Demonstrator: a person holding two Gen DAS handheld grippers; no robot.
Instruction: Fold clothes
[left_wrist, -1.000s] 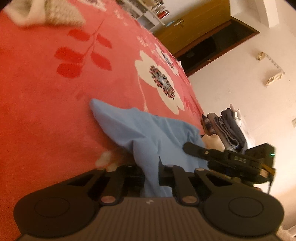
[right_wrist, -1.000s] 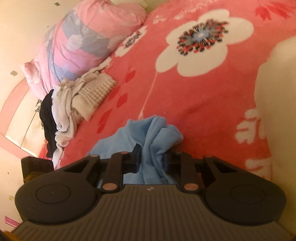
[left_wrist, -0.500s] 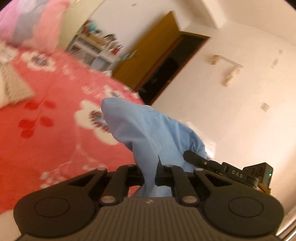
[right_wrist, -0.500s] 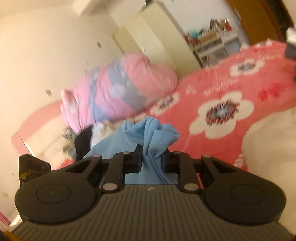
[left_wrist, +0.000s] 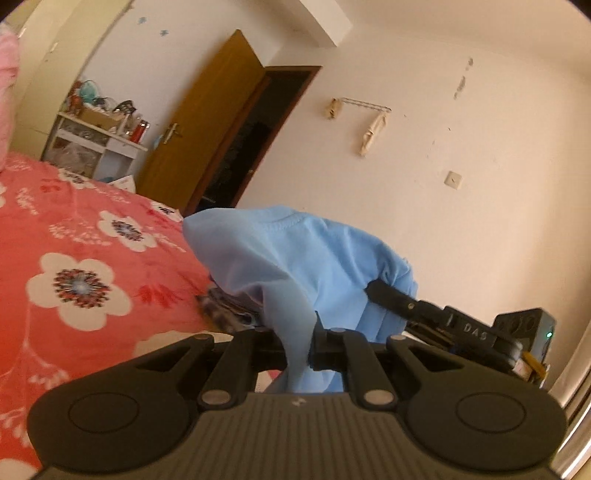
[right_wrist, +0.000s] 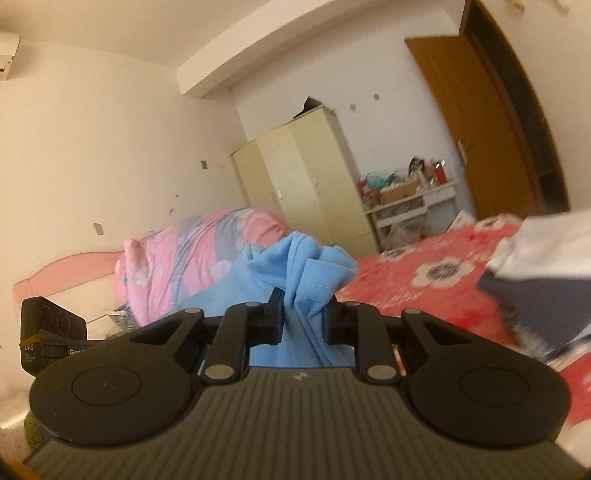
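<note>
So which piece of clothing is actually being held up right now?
The light blue garment. Both the left hand-held gripper and the right hand-held gripper are clamped on it, while the white and dark clothes are in neither.

I see the light-blue garment (left_wrist: 325, 258) bunched and draped in the air, clear above the bed.

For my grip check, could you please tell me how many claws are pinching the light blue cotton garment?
2: the left claw and the right claw are each shut on the light blue cotton garment.
</note>
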